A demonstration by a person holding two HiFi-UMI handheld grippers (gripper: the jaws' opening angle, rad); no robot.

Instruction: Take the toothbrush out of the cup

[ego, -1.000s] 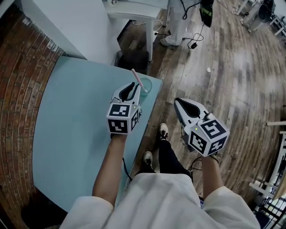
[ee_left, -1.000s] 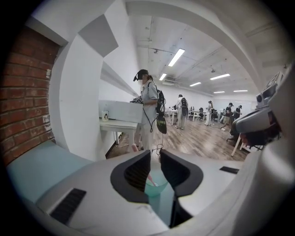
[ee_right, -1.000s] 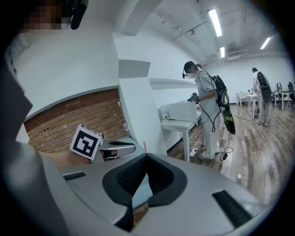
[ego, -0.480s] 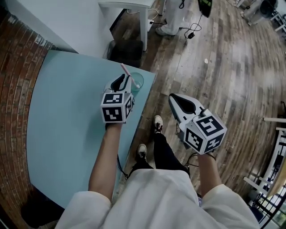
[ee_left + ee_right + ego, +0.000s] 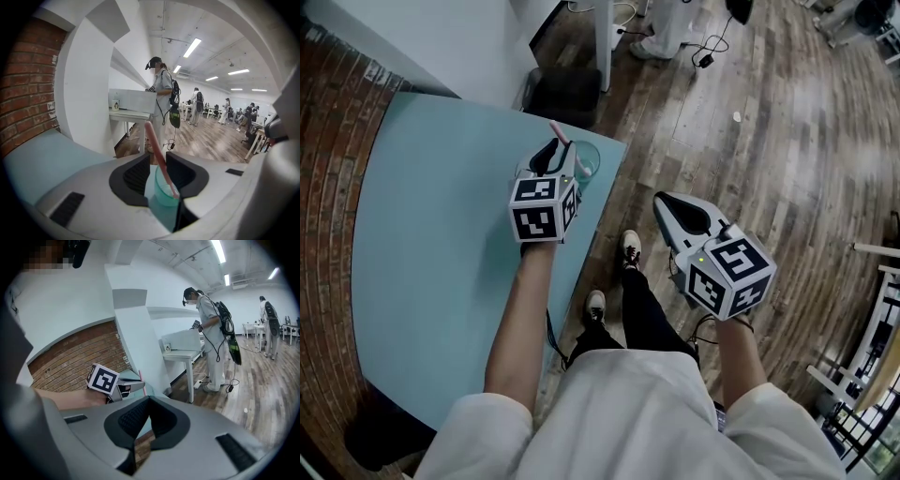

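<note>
Light-blue table (image 5: 422,244) is filling the left of the head view, with wood floor (image 5: 787,141) to its right. Right gripper (image 5: 149,400) is hanging past the table's edge over the floor, jaw tips meeting, nothing between them. Left gripper (image 5: 158,157) is working at the table's far right corner. Its jaws have just been opening and are standing apart either side of the teal cup (image 5: 165,194), not visibly pressing it. Pink toothbrush (image 5: 153,138) is leaning in the cup, stem rising between the jaw tips.

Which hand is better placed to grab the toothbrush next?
Left. The left tongs, jaws just opened, have the pink toothbrush between them above the cup; the right tongs hang shut off the table.
</note>
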